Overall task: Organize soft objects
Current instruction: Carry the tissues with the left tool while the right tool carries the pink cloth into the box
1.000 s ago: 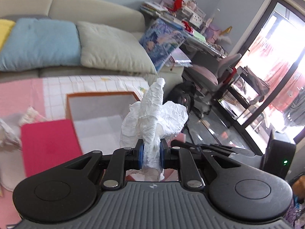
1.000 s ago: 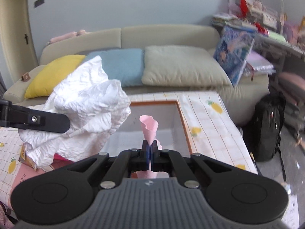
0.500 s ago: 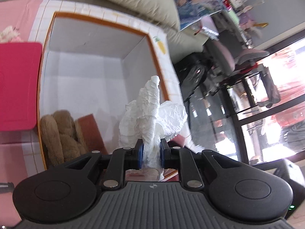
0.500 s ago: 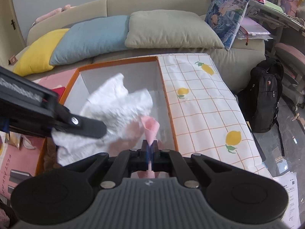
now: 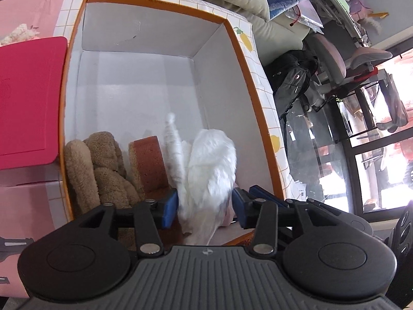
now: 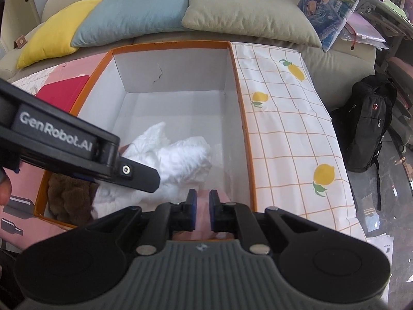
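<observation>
My left gripper is opening its jaws, and the crumpled white paper-like cloth stands between the blue pads, blurred and no longer pinched, inside the white cardboard box with an orange rim, beside a brown plush toy and a brown sponge block. My right gripper is opening too, with a soft pink piece in the gap near the box's front corner.
</observation>
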A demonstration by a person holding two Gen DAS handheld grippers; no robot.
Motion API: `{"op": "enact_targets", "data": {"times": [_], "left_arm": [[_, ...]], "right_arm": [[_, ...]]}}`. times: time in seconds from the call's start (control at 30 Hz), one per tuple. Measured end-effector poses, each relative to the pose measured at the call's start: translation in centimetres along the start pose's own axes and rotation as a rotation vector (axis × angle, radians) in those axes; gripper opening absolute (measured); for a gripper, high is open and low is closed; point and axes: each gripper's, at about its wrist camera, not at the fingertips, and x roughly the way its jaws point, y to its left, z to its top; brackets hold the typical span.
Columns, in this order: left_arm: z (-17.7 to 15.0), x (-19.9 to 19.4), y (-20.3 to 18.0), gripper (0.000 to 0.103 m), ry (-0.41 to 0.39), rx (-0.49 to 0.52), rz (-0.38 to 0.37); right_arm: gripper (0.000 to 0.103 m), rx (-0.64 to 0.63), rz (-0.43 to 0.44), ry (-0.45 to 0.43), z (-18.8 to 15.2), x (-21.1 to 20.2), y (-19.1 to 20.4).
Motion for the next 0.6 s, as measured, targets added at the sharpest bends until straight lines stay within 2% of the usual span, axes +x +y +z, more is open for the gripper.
{"op": "enact_targets", "data": {"times": [0.07,0.13,0.3,0.53,0.6], "left_arm": [[0.2,-0.5,-0.4,0.061,-0.016,0.005,-0.015],[0.0,-1.5,-0.5,0.062,-0.041,0.015,-0.025],[-1.0,-4.3,-1.4,0.062,-0.118,0.114,-0.014],[-2.9,-7.8,-2.0,0.062,-0.217,0.24,0.025],[-3.5,-8.6,-2.1,0.062,-0.24,0.268,0.035]], "right_arm": [[0.033,-0.008,-0.011,-0.009,-0.1,-0.4,0.2],[0.034,-0.018,-0.025,-0.014,-0.1,-0.8,0.4],[0.052,-0.026,-0.044,-0.023,-0.1,-1.8,1.0],[0.059,-0.043,-0.058,-0.058,-0.2,-3.6,2.3],[0.064,-0.045,-0.052,-0.075,-0.2,-4.4,2.7]]}}
